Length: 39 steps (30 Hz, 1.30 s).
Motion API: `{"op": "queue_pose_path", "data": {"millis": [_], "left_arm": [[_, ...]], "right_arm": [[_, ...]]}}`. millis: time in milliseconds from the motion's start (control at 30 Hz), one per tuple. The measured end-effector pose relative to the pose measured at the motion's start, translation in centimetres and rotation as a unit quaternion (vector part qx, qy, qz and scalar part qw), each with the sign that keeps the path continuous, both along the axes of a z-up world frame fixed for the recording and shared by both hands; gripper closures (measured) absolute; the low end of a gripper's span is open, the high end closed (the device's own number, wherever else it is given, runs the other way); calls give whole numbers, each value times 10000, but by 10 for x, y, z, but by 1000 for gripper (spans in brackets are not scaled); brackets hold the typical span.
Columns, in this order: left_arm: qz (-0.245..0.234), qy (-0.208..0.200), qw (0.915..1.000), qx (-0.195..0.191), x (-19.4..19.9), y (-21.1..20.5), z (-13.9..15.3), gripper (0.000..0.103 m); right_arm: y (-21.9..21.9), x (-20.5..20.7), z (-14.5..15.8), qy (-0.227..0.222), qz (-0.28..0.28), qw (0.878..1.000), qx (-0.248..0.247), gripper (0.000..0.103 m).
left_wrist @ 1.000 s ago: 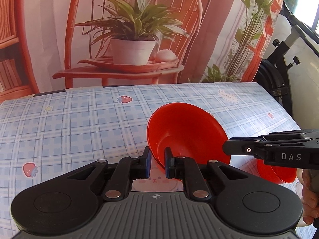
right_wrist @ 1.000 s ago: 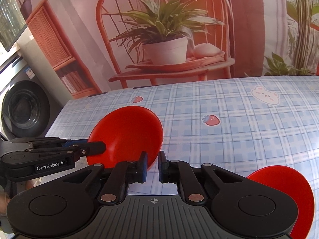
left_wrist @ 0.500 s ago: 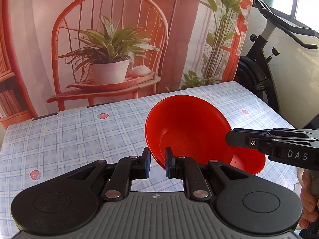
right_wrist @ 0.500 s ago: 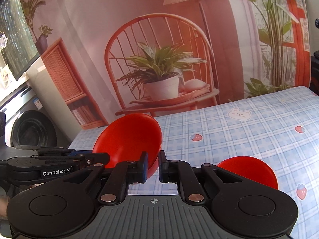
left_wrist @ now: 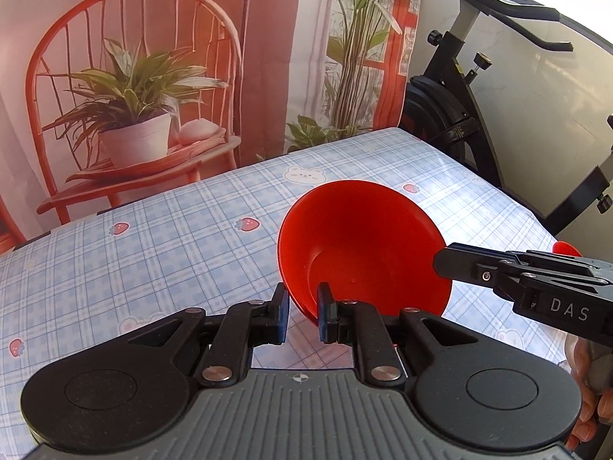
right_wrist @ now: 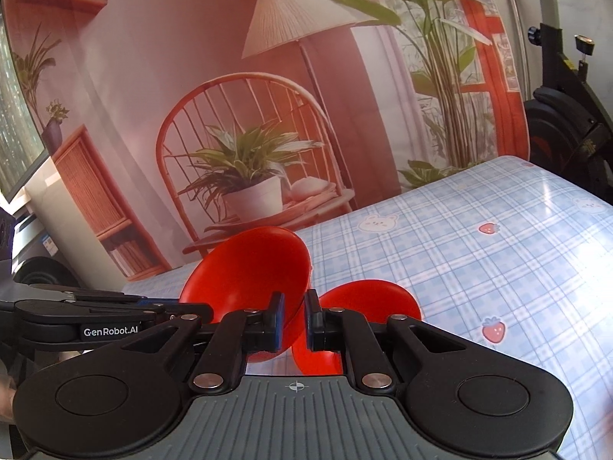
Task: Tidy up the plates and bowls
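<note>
The table (left_wrist: 161, 237) lies open across its left and far stretches in the left wrist view, with bare checked cloth from the near edge to the printed backdrop (left_wrist: 153, 76). That backdrop closes off the far side. An exercise bike (left_wrist: 459, 107) stands just beyond the right far corner, blocking that way out. Close in, the held red bowl (left_wrist: 364, 245) fills the space ahead of the left gripper (left_wrist: 302, 314), and the right gripper (left_wrist: 536, 283) reaches in from the right, touching the bowl's rim. In the right wrist view a second red bowl (right_wrist: 367, 299) sits directly ahead of the right gripper (right_wrist: 295, 322); cloth to its right is open.
</note>
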<state>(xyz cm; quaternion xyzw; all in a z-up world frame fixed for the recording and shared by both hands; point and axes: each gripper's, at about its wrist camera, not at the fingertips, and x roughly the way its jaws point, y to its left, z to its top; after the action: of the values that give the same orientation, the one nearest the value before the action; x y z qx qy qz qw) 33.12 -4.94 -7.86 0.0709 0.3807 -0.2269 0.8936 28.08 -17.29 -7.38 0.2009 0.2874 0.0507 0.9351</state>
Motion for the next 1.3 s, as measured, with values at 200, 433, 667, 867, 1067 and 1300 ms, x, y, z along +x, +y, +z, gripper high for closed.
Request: {"op": "queue_pose_path", "data": {"millis": [200,433,667,867,1067,1300], "left_arm": [[-121,198,9997,124,15,-25,-14,87],[-177,338,9989,278,26,-47,-29,86],[-268,421,9977,449,35,-56,-40,86],[-223,490,9972,515,40,-55,-47,86],[-296,459,9968,580,39,-58,-45,84],[-221,259,9967,732,37,-62,-46,69]], "right_arm": [[-26,-7,-16,20,-266,9994,214,92],[-46,-6,-32,97,-473,9982,364,92],[-54,-2,-48,267,-591,9966,498,92],[-56,2,-58,367,-612,9958,570,92],[-56,2,-62,431,-610,9951,650,90],[-56,1,-65,489,-604,9943,734,89]]}}
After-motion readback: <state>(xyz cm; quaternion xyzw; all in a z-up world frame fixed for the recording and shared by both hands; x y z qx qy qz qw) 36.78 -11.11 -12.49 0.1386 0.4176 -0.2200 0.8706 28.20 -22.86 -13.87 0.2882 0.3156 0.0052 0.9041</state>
